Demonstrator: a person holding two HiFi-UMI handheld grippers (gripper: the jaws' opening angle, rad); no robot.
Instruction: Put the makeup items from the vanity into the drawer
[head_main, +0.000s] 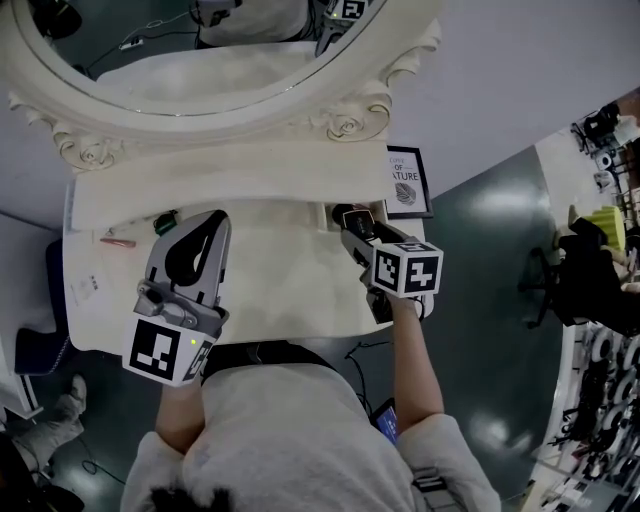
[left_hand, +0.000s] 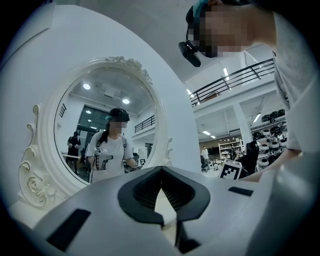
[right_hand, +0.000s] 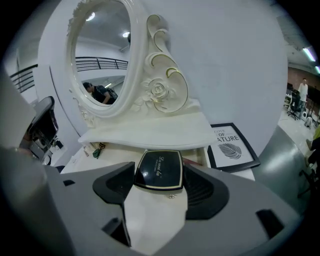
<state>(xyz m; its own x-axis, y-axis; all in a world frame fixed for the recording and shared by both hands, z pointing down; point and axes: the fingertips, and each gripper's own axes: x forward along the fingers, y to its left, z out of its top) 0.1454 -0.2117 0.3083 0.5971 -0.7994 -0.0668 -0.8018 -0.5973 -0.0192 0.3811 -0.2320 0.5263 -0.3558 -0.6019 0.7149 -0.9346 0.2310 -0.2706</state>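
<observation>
1. Cream-white vanity (head_main: 300, 300) with a carved oval mirror (head_main: 200, 60) at its back. Below the mirror's left end, small makeup items lie on the top: a reddish stick (head_main: 118, 242) and a green piece (head_main: 165, 222), both too small to name.
2. Below the mirror's middle, the left gripper (head_main: 214, 224) is over the vanity top. Its jaws meet tip to tip and hold nothing.
3. Below the mirror's right scroll, the right gripper (right_hand: 160, 174) is closed on a black compact (right_hand: 159, 167) with a gold rim, one pad against each side edge. The compact sits just in front of the shelf (right_hand: 150, 134) under the mirror. Whether it has left the top cannot be told.
4. The step in hand looks like carrying the compact to the drawer. No drawer shows in any view. The compact is flat and smooth, so it will likely pivot if held off-centre. It is best to keep the pads square on its edges and the case level. The empty left gripper is free to pull the drawer open.
5. Right of the mirror, a framed leaf print (right_hand: 232, 145) leans on the pale wall. Further right are dark glossy floor (head_main: 480, 250) and racks of equipment in an open hall.
</observation>
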